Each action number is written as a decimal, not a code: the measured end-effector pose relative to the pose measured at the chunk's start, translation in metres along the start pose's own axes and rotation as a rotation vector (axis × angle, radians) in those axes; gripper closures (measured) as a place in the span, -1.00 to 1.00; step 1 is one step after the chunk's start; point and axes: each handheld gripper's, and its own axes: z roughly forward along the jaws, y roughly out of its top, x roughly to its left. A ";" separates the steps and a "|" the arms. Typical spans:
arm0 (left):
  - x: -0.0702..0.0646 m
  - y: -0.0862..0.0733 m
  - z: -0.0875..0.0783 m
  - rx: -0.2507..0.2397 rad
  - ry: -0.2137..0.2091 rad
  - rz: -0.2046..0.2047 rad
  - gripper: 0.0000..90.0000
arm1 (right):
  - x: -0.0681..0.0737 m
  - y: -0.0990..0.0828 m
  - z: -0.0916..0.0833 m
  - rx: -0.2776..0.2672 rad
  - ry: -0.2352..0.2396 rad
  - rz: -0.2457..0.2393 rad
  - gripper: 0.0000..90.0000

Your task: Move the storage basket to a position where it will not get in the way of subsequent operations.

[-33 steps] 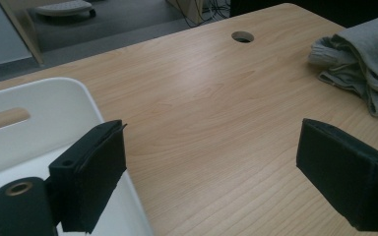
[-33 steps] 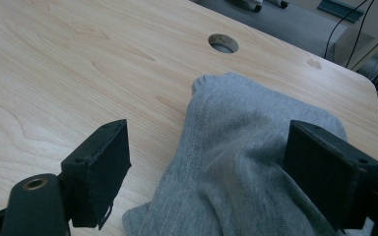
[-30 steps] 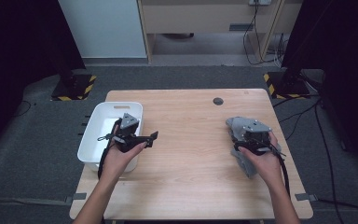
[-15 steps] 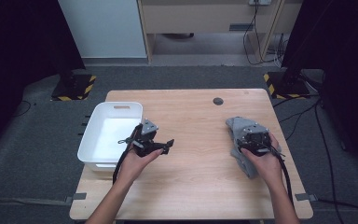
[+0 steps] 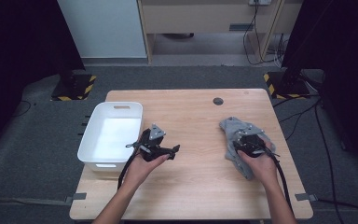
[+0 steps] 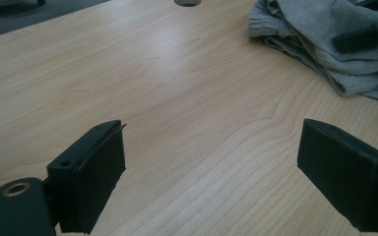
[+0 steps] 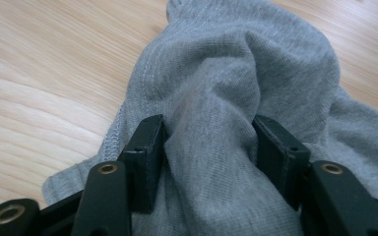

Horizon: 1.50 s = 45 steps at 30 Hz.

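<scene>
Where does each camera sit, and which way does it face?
High view: above the person's side, facing forward and down on the table; forearms, both hands.
Left gripper view: on the left gripper, looking along its open jaws across bare wood toward the cloth.
Right gripper view: on the right gripper, jaws just closing on the cloth.
All three share the cloth.

High view looks down and forward over the whole surface [image 5: 200, 186] from its near edge; both gripper views skim low and close, sharing the grey cloth [image 6: 325, 39] with it.
</scene>
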 end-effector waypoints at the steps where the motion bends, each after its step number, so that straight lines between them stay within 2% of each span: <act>1: -0.001 -0.001 0.001 0.005 -0.001 0.002 -0.77 | 0.009 0.004 0.002 -0.013 0.024 -0.013 0.09; 3: -0.002 -0.004 0.004 0.015 -0.001 0.005 -0.77 | 0.018 0.007 0.004 -0.021 0.043 -0.020 0.10; 4: -0.002 -0.004 0.004 0.015 -0.001 0.005 -0.77 | 0.018 0.007 0.004 -0.021 0.043 -0.020 0.10; 6: -0.003 -0.005 0.006 0.019 0.000 0.006 -0.77 | 0.031 0.013 0.007 -0.023 0.064 -0.050 0.10; 8: -0.004 -0.007 0.008 0.022 0.000 0.007 -0.77 | 0.034 0.015 0.007 -0.026 0.073 -0.063 0.10; 15: -0.009 -0.011 0.015 0.038 0.002 0.021 -0.77 | 0.061 0.027 0.012 -0.043 0.141 -0.125 0.10; 18: -0.010 -0.011 0.017 0.032 0.003 0.018 -0.77 | 0.067 0.029 0.013 -0.050 0.154 -0.130 0.10; 21: -0.009 -0.011 0.019 0.025 0.007 0.011 -0.77 | 0.078 0.034 0.015 -0.057 0.176 -0.142 0.10; 25: -0.008 -0.015 0.019 0.028 0.011 0.008 -0.77 | 0.085 0.038 0.016 -0.059 0.178 -0.162 0.09; 30: -0.009 -0.019 0.019 0.038 0.000 0.017 -0.77 | 0.094 0.043 0.016 -0.058 0.184 -0.162 0.08; 34: -0.010 -0.020 0.019 0.034 -0.002 0.026 -0.77 | 0.106 0.046 0.016 -0.067 0.195 -0.174 0.05; 40: -0.008 -0.021 0.018 0.028 0.004 0.016 -0.77 | 0.107 0.050 0.013 -0.063 0.196 -0.173 -0.13; 42: -0.006 -0.022 0.016 0.023 0.007 0.006 -0.77 | 0.104 0.054 0.007 -0.072 0.188 -0.172 -0.20; 44: -0.005 -0.023 0.015 0.022 0.009 0.005 -0.77 | 0.103 0.056 0.004 -0.079 0.185 -0.165 -0.20; 45: -0.005 -0.025 0.015 0.021 0.010 -0.001 -0.77 | 0.101 0.061 -0.003 -0.097 0.181 -0.167 -0.18</act>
